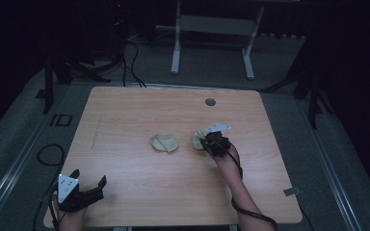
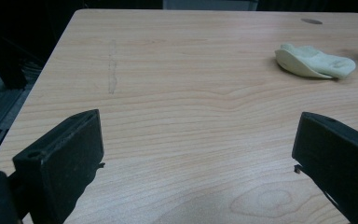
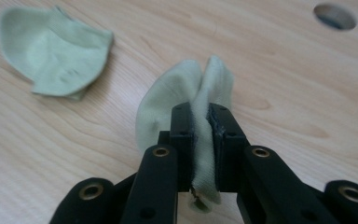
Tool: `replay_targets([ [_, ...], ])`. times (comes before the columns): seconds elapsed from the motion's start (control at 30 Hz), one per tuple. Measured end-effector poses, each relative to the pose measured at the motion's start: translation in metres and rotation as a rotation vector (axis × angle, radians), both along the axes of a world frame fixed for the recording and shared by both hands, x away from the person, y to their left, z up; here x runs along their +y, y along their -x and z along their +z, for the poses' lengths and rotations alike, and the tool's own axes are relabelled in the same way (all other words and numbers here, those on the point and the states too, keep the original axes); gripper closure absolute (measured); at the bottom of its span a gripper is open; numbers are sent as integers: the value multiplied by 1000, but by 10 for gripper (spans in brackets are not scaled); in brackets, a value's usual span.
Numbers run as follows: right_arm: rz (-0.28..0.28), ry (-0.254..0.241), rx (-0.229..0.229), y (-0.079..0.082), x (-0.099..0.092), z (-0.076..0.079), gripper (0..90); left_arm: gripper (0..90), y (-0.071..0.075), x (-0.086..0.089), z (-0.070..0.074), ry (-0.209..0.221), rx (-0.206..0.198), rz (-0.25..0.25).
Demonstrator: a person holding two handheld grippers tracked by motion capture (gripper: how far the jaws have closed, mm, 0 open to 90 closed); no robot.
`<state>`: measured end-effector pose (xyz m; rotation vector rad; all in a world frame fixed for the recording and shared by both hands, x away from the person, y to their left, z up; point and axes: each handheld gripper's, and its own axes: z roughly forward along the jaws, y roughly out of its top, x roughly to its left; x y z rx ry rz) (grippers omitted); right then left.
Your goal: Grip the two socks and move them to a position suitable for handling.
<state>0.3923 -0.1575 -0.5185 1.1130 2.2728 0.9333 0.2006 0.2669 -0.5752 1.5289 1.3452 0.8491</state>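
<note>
The right gripper (image 3: 200, 135) is pinched on a pale green sock (image 3: 186, 98) — in the right gripper view a fold of the fabric stands upright between the two black jaws, the rest of it bunched on the wooden counter (image 3: 284, 84) ahead of them. From the high view that clamp is hidden: there the right gripper (image 1: 215, 142) covers most of that sock (image 1: 198, 139), leaving a pale edge at its left side.

A second sock (image 1: 164, 142) lies folded flat near the counter's middle, just left of the held one and apart from it; the right gripper view shows it (image 3: 51, 51) at upper left, and the left gripper view shows it (image 2: 312, 61) far off at upper right.

The left gripper (image 1: 87, 182) sits at the near left corner of the counter (image 1: 125, 115), jaws spread wide with bare wood between them — well away from both socks. A round cable hole (image 1: 210, 102) lies toward the far edge.
</note>
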Motion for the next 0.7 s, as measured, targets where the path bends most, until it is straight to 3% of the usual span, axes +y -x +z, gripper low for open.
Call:
replay_targets([
  [0.33, 37, -37, -37, 36, -3, 27, 811, 22, 0, -1, 0, -4, 3, -3],
  [0.7, 79, -64, -81, 87, -9, 31, 811, 21, -1, -2, 0, -5, 5, -3],
])
